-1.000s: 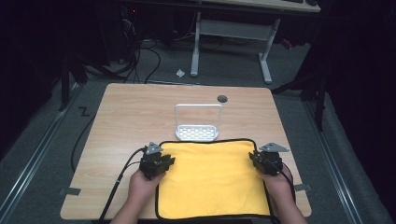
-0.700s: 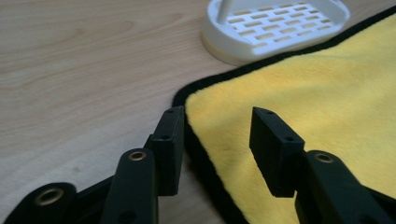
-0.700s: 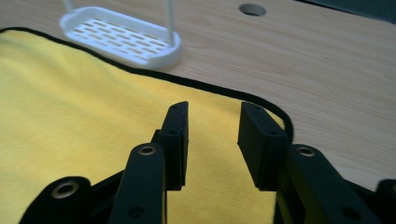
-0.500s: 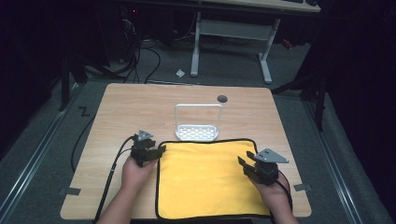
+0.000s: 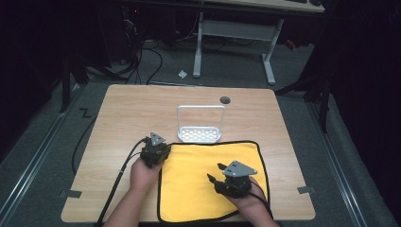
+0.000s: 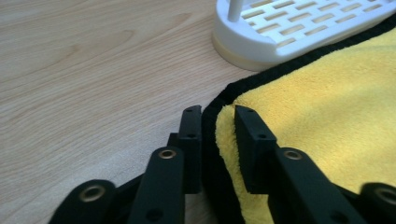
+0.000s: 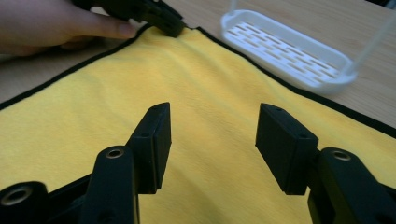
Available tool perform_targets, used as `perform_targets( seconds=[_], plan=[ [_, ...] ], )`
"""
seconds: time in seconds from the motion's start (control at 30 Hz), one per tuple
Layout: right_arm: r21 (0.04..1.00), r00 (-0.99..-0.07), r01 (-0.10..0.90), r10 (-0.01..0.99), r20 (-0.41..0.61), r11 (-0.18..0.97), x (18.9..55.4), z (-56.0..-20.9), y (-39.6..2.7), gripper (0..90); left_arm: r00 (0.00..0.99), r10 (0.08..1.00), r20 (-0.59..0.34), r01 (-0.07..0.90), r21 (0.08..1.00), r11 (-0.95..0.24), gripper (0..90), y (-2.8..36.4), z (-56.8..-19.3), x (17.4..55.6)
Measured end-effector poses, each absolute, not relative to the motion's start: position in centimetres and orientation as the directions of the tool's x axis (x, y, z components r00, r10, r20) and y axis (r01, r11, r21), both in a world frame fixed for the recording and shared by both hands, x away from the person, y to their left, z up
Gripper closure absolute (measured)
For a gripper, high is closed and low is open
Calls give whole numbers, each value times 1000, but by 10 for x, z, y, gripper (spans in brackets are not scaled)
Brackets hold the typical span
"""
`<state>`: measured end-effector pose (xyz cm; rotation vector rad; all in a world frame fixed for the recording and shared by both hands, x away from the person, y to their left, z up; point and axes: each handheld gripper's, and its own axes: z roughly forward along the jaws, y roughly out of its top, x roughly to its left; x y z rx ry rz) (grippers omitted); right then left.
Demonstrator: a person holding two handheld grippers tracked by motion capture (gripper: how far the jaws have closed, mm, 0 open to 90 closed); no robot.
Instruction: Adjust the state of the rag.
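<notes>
A yellow cloth (image 5: pixel 194 165) with a black hem lies flat on the near half of the wooden table (image 5: pixel 127 113). My left gripper (image 5: pixel 158 147) sits at its far left corner. In the left gripper view the jaws (image 6: pixel 218 112) have just been closing and are now shut on the hem and a fold of the cloth (image 6: pixel 327 102). My right gripper (image 5: pixel 215 172) hovers over the cloth's near right part. Its jaws (image 7: pixel 212 112) have just been opening and stand open, with only flat cloth (image 7: pixel 210 70) below. The left gripper (image 7: pixel 159 18) and its hand appear at the top left of that view.
A white slotted rack (image 5: pixel 199 134) with an upright wire handle stands just beyond the cloth's far edge, also near in both gripper views (image 6: pixel 299 28) (image 7: pixel 289 51). A dark round hole (image 5: pixel 225 100) marks the table's far side. The left gripper's cable (image 5: pixel 118 179) trails off the near edge.
My right gripper left the cloth's far right corner, opened, and moved left and nearer over the cloth. The left gripper shifted slightly at the far left corner.
</notes>
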<state>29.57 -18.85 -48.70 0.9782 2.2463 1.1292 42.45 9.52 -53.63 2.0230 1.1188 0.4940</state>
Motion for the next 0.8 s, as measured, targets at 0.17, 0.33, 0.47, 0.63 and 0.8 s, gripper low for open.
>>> perform_targets(
  seconds=[0.17,0.33,0.47,0.63,0.8],
  plan=[
    [803,-692,369,715,-99,469,290,-490,-163,456,546,821,-164,594,767,-242,799,108,-538,430],
    [793,-700,353,703,-129,496,282,-486,-151,458,533,809,-248,618,767,-172,800,116,-538,431],
    [804,-697,348,707,-122,482,278,-478,-150,458,536,806,-253,615,771,-167,799,117,-538,431],
    [789,-729,358,678,-98,499,276,-486,-129,447,531,806,-261,619,770,-158,798,119,-539,431],
    [769,-774,349,627,-85,535,271,-499,-96,445,525,807,-269,627,764,-153,795,120,-539,431]
  ],
)
